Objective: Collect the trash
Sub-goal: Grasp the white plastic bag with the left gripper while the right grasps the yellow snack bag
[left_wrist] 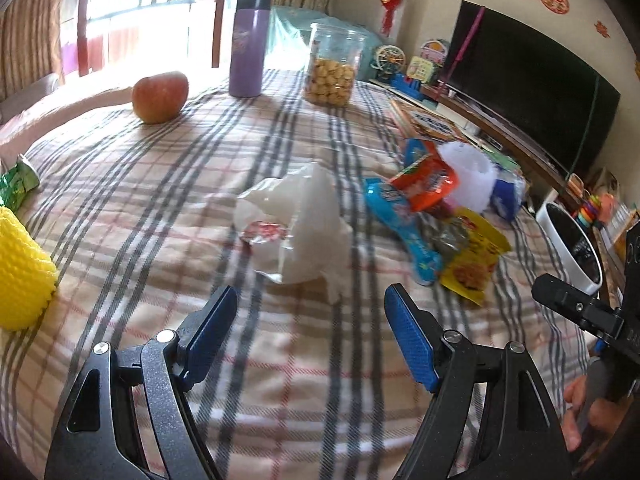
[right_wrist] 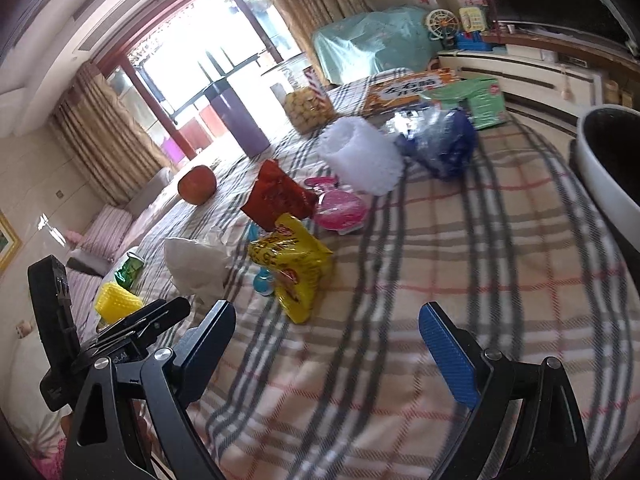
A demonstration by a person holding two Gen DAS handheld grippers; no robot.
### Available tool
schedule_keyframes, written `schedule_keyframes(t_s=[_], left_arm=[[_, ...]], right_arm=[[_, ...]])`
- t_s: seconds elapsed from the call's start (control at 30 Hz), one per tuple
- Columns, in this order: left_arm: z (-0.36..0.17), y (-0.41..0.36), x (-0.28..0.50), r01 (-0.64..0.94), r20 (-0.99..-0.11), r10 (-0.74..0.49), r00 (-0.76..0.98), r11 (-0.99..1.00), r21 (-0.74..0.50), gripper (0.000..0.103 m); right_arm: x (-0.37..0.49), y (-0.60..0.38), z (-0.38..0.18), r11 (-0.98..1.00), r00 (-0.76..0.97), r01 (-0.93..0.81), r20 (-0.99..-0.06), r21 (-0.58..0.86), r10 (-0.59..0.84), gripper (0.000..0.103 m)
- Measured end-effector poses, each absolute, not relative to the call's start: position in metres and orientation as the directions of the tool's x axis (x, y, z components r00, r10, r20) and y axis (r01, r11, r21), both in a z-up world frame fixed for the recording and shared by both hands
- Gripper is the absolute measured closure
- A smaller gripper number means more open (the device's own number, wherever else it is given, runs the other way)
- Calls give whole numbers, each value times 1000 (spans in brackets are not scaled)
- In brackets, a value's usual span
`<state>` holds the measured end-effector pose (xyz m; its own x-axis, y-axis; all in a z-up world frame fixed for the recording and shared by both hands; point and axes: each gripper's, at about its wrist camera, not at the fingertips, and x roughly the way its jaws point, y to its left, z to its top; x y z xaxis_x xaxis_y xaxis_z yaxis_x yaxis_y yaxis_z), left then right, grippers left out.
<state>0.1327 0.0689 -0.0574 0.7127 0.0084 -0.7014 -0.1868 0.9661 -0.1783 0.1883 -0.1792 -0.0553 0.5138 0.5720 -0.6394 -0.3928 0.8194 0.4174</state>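
Note:
My left gripper (left_wrist: 312,312) is open and empty above the plaid tablecloth (left_wrist: 160,200), just short of a crumpled white plastic bag (left_wrist: 304,216) with a small red-lidded cup (left_wrist: 266,234). To its right lie a yellow snack wrapper (left_wrist: 474,256), a blue wrapper (left_wrist: 404,224), an orange wrapper (left_wrist: 426,186) and white foam netting (left_wrist: 468,176). My right gripper (right_wrist: 328,332) is open and empty, near the yellow wrapper (right_wrist: 292,260). A red wrapper (right_wrist: 276,196), a pink cup (right_wrist: 340,208), the foam netting (right_wrist: 360,156) and a blue bag (right_wrist: 444,144) lie beyond. A white bin (right_wrist: 604,168) stands at the right.
An apple (left_wrist: 160,96), a purple flask (left_wrist: 248,46) and a jar of snacks (left_wrist: 332,66) stand at the table's far side. Yellow foam netting (left_wrist: 20,272) and a green wrapper (left_wrist: 18,184) lie at the left. A television (left_wrist: 528,96) and the white bin (left_wrist: 568,248) are at the right.

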Motion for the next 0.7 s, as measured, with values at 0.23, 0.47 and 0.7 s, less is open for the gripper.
schedule_keyframes(t_s=[0.23,0.47,0.7], left_arm=[[-61,81,148,-218,-708,18,706,957,-192,25],[-67,73,162,-181,-730,-6,684,967,-177,67],[-56,55,150,-122,-700,-43,712,975,-184,80]], right_arm=[[208,-156,-64,821,487,-397,-664,411,568,9],[218,-135,-67,812,471,-436,-670,388,574,29],[208,-152,-68,797,475,-443,-646,412,598,88]])
